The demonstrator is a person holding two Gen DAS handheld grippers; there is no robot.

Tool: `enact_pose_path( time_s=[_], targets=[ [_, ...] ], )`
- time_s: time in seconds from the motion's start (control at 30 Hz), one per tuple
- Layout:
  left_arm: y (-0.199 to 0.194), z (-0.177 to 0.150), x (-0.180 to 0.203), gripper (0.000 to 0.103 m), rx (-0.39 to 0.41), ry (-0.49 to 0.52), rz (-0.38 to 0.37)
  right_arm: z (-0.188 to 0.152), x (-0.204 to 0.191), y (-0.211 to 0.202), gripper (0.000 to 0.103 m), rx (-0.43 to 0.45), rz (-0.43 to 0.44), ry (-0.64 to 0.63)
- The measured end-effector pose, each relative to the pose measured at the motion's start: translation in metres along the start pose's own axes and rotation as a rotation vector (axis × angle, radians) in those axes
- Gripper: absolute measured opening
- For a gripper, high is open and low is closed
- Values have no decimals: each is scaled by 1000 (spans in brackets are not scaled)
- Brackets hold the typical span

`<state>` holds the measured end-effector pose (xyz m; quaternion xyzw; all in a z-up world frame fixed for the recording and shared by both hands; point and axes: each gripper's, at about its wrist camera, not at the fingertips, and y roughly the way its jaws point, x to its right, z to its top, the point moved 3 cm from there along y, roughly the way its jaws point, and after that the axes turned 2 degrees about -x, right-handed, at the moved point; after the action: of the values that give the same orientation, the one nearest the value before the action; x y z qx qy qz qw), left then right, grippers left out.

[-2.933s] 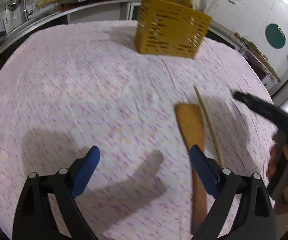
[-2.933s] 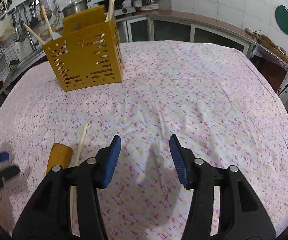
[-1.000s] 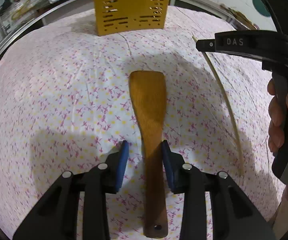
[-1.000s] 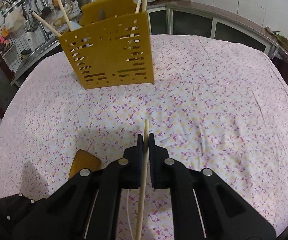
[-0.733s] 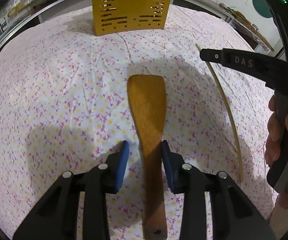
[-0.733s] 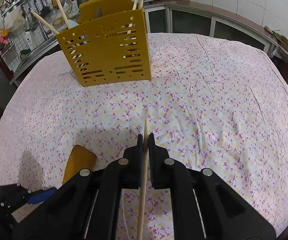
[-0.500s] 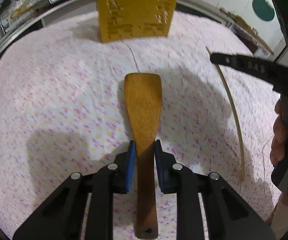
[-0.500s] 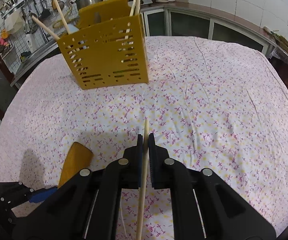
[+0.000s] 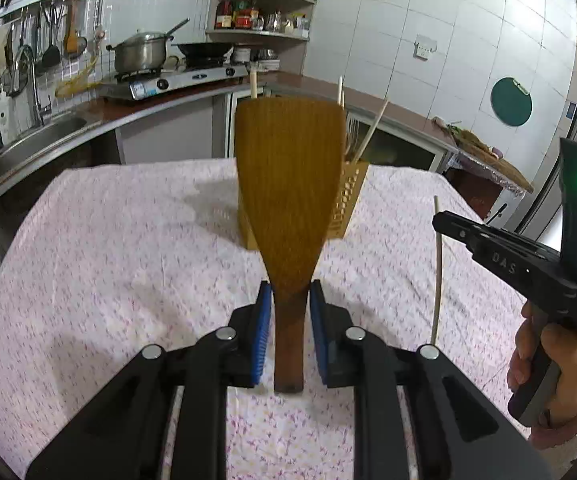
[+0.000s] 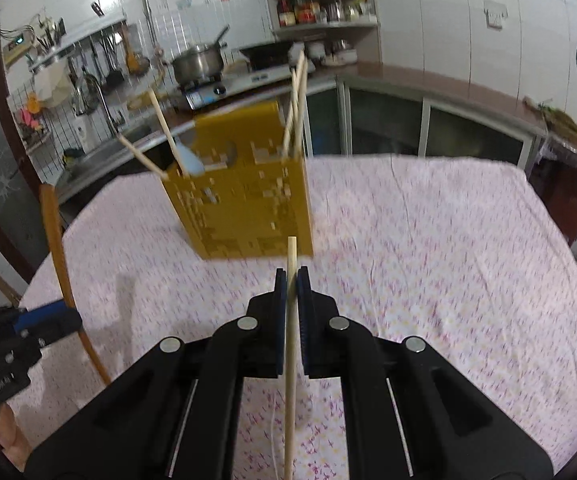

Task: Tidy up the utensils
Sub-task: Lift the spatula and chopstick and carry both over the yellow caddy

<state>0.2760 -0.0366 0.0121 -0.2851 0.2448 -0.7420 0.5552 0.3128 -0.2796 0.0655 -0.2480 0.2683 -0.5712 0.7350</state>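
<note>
My left gripper (image 9: pixel 288 304) is shut on the handle of a wooden spatula (image 9: pixel 290 184) and holds it upright above the table, blade up. It also shows edge-on in the right wrist view (image 10: pixel 58 256). My right gripper (image 10: pixel 292 280) is shut on a thin wooden chopstick (image 10: pixel 291 320), raised off the cloth; the chopstick (image 9: pixel 438 268) shows at the right of the left wrist view. The yellow perforated utensil holder (image 10: pixel 248 196) stands on the table ahead of both grippers, with several chopsticks and a pale spoon in it. The spatula blade hides most of it in the left wrist view (image 9: pixel 350 200).
The round table has a pink flowered cloth (image 10: pixel 448 240). Behind it runs a kitchen counter with a sink (image 9: pixel 36 140), a stove and a steel pot (image 9: pixel 140 56). A corner shelf (image 10: pixel 324 12) holds jars.
Both grippers have lifted off the table and tilted up toward the holder. The spatula and the chopstick came up with them, and the kitchen wall has come into view.
</note>
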Motion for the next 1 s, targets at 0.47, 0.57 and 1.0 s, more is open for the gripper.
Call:
enact_pose_path(
  time_s=[0.47,0.57,1.0],
  targets=[
    [-4,21,-1,20,41,19,13,28,2,-33,6,139,13,1],
    [-4,24,-2,20,41,19,19,30,0,-35,6,148,14,-2],
    [-7,67,6,20,88,38,29,54,-5,-35,6,184,21,-31]
  ],
)
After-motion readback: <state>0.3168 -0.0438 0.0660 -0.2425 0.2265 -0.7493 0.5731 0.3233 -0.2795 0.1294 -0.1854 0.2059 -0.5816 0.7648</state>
